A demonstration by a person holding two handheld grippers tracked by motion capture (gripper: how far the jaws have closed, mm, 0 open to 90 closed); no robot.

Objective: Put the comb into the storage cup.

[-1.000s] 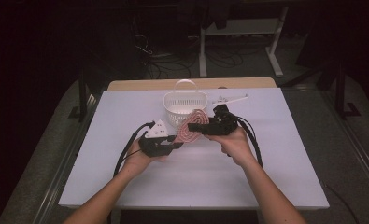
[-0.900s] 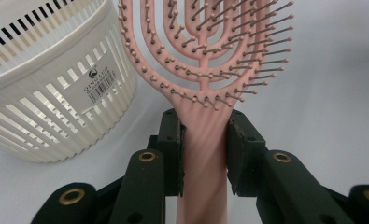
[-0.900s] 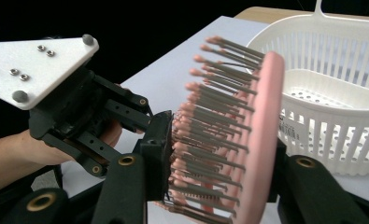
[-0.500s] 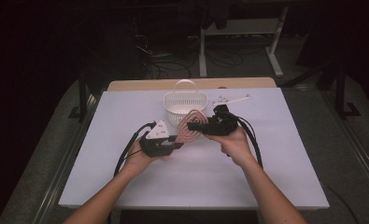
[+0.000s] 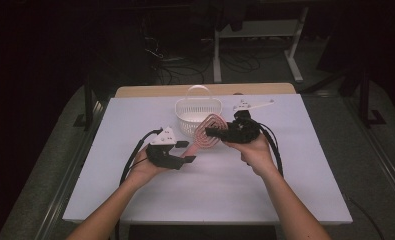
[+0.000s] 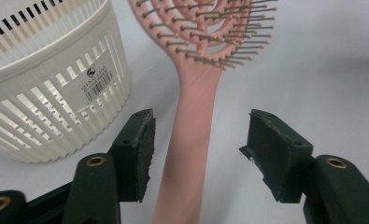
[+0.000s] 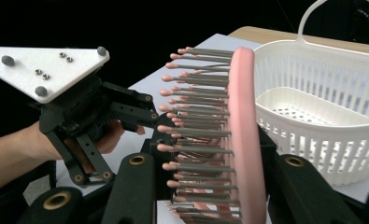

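A: Two grippers are working one pink hairbrush [image 5: 205, 137] above the white table [image 5: 295, 170]. Nearest, the left gripper [image 6: 198, 156] has just been opening; its pads are standing clear of the handle, which is running between them untouched.

B: And the right gripper [image 5: 211, 132]?

A: Clamping the bristled head [image 7: 229, 135], jaws tight on it. So the brush is now hanging from the right alone: a handover, likely.

B: Farther off?

A: The white basket [image 5: 197, 112] is sitting just behind the brush, probably its destination.
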